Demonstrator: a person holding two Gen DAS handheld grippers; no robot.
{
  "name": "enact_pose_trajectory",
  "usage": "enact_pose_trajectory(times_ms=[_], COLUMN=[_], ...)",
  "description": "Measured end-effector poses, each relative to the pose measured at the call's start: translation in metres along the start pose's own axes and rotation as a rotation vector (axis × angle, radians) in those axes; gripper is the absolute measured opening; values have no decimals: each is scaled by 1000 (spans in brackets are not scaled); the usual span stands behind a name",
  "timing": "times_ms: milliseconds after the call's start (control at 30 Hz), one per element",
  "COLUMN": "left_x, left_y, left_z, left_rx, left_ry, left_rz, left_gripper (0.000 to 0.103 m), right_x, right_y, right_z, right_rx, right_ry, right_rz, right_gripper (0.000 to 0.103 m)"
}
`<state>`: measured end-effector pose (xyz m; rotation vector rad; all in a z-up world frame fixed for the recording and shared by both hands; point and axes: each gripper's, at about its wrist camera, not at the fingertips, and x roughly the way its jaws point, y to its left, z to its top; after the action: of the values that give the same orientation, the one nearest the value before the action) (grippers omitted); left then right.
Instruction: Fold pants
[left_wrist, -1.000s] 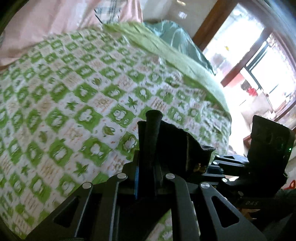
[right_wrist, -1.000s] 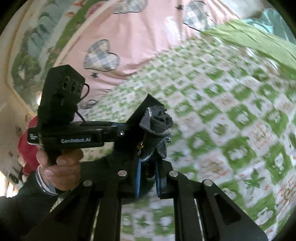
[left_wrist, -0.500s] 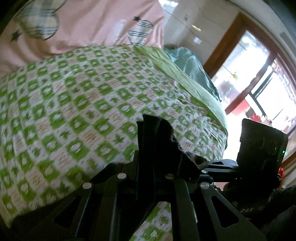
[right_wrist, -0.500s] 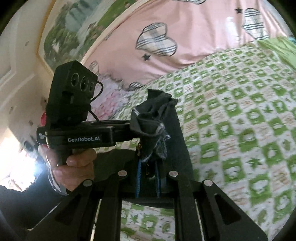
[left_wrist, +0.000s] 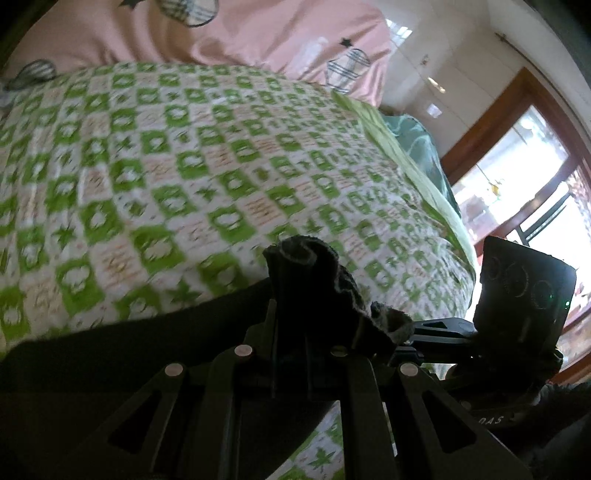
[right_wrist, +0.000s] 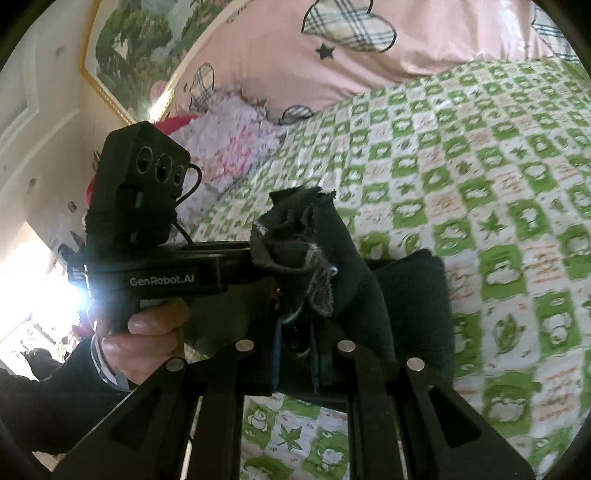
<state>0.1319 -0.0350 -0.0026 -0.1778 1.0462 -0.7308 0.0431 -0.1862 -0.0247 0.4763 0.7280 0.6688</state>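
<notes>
Dark pants (left_wrist: 110, 354) hang over a green-and-white checked bedspread (left_wrist: 184, 177). My left gripper (left_wrist: 295, 295) is shut on a bunched edge of the pants (left_wrist: 314, 269), which hides the fingertips. My right gripper (right_wrist: 295, 295) is shut on another bunched edge of the pants (right_wrist: 295, 236), frayed hem showing; dark cloth trails to its right (right_wrist: 406, 288). In the right wrist view the left gripper's body (right_wrist: 147, 206) sits close on the left, held by a hand (right_wrist: 140, 339). The right gripper's body (left_wrist: 524, 295) shows at the right of the left wrist view.
A pink quilt with plaid hearts (right_wrist: 332, 55) lies at the head of the bed, with a fluffy white-pink cushion (right_wrist: 236, 136) beside it. A framed picture (right_wrist: 147, 44) hangs on the wall. A teal cloth (left_wrist: 417, 140) lies at the bed's edge near a wooden-framed window (left_wrist: 517, 166).
Both grippers swept across the bed with the pants still clamped and rolled; the pink quilt and the headboard wall came further into view. More dark cloth now lies spread below the left gripper.
</notes>
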Motion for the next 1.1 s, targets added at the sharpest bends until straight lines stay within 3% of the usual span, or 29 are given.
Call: enact_pose_trajectory(times_ms=[500,667,800,933,1100], left_x=[-17,-39,-61,-82,-105], left_y=[35,51,62,67,73], left_z=[-39,-56,-72,-89,-106], left_rx=[-103,-187,-260,-313,-377], left_ry=[-42,-92,-131,-174,-225], left_rz=[95,124,169,211,241], left_gripper=[9,12,12,22,27], right_x=[42,50,54,57,60], right_y=[17,25,35,42,54], right_z=[-13,-18,-21,-22,-23], right_rx=[-53,-62,-100,-104,-124], right_ry=[130,162,174,185,194], right_rz=[1,29,22,42,65], right_gripper=[19,44,45,45,45])
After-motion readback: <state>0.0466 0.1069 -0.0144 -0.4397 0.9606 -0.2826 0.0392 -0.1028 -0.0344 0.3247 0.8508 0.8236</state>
